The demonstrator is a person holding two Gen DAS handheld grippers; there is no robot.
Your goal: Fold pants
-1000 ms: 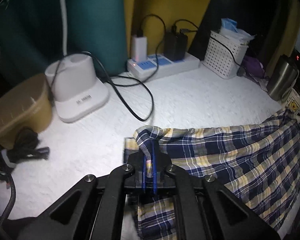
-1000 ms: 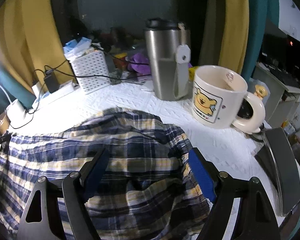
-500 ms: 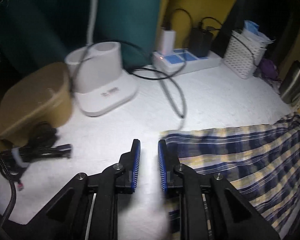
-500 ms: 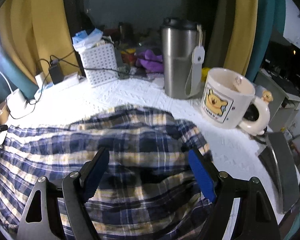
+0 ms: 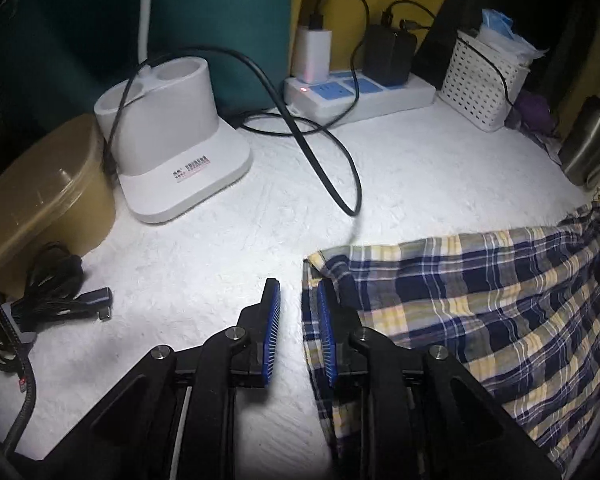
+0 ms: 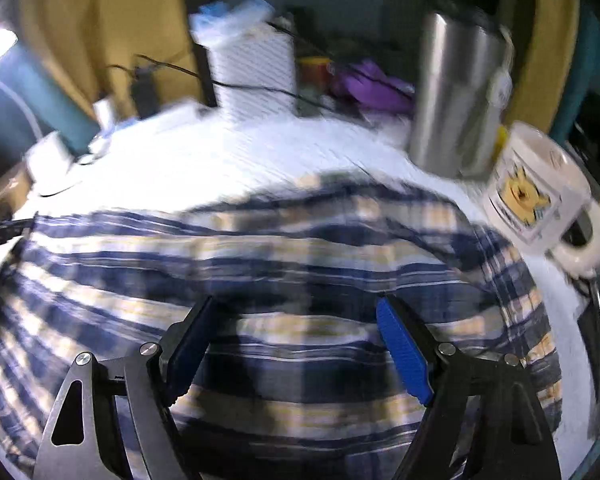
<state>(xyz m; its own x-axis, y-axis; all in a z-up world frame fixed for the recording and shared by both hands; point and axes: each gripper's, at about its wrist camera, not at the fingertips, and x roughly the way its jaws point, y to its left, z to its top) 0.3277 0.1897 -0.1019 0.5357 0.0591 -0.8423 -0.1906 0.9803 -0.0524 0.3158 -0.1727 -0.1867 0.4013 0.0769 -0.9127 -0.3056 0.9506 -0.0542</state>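
The blue, yellow and white plaid pants point(image 5: 480, 300) lie on the white table point(image 5: 400, 184), spread from the middle to the right. My left gripper point(image 5: 296, 300) is open and empty at the pants' left edge, its right finger over the fabric edge. In the right wrist view the pants point(image 6: 280, 248) fill the foreground, blurred by motion. My right gripper point(image 6: 292, 316) is wide open and empty above them.
A white charging stand point(image 5: 172, 148), a tan lidded box point(image 5: 40, 196), a power strip point(image 5: 356, 88) with a looping black cable point(image 5: 324, 160), a white basket point(image 5: 484, 80), a steel tumbler point(image 6: 456, 96) and a bear mug point(image 6: 540, 196) ring the table.
My left gripper let go of the pants' corner, opened and pulled back to the left. The corner now lies flat. The right gripper stays open and is moving over the pants.
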